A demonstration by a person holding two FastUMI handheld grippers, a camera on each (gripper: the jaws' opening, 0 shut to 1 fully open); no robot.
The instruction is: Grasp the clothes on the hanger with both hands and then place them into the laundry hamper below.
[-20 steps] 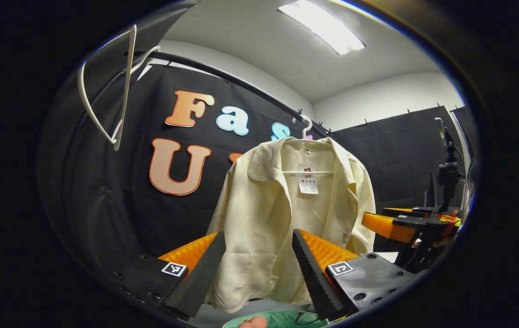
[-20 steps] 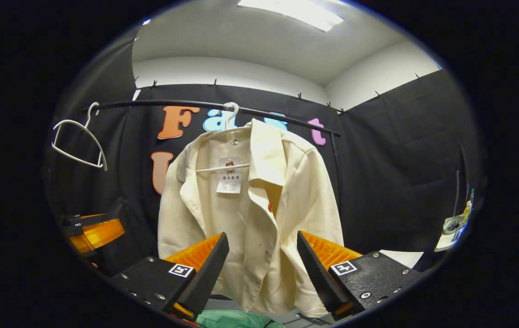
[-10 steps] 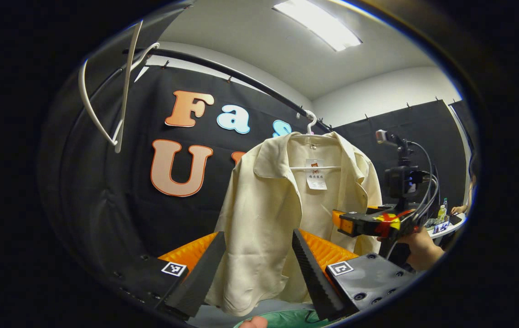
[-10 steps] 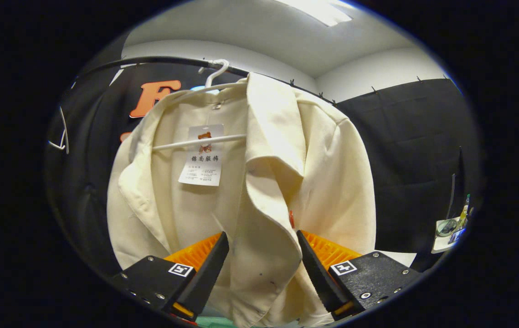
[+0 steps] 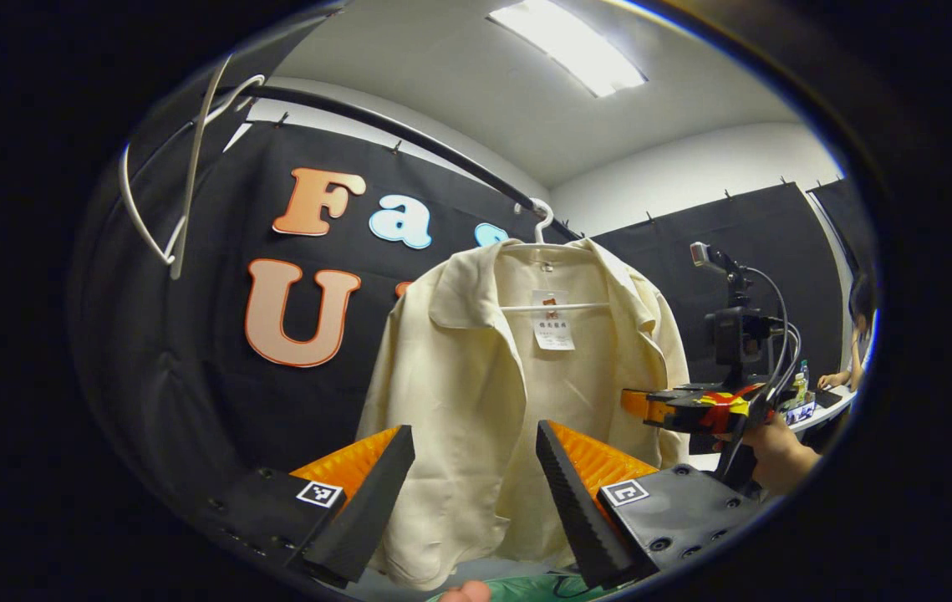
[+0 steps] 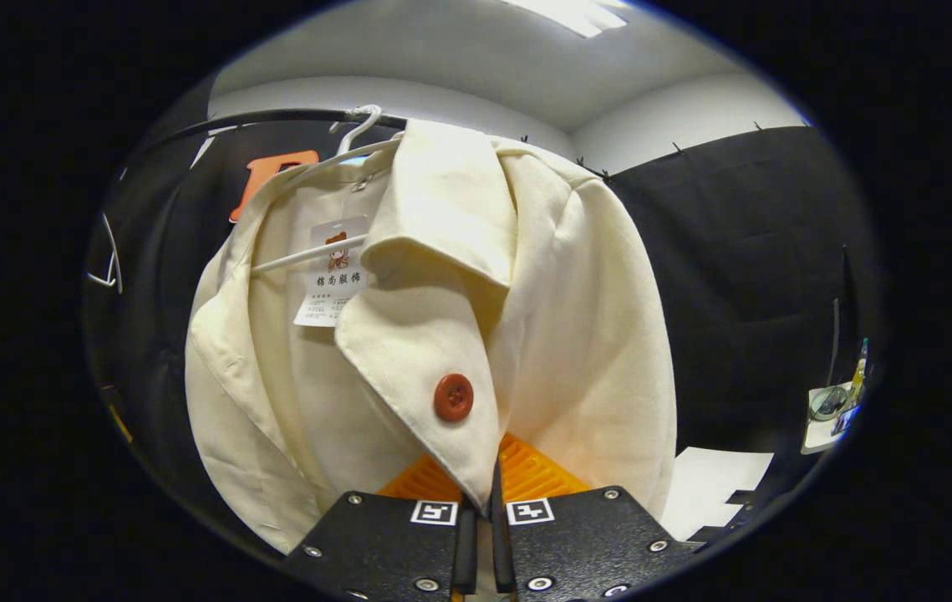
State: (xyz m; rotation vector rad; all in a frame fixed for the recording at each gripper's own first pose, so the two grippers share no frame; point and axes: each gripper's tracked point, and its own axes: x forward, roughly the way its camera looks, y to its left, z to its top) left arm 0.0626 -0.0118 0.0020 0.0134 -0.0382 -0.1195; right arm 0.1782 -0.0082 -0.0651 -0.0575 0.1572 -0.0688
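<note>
Step in hand — grasping. The cream jacket point(image 6: 442, 334) hangs on a white hanger point(image 5: 538, 238) from the rail point(image 5: 392, 138). Right gripper point(image 6: 482, 535): jaws closed on the front edge. Left gripper point(image 5: 476, 493): jaws wide, empty — next, advance and close on the cloth.

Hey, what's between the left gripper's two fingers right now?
In the left gripper view, the left gripper stands open; between its fingers hangs the cream jacket, not yet touched.

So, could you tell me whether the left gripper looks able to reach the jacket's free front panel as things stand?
Probably yes: the left gripper is open, the cream jacket hangs straight ahead between its fingers, and nothing lies between them.
</note>
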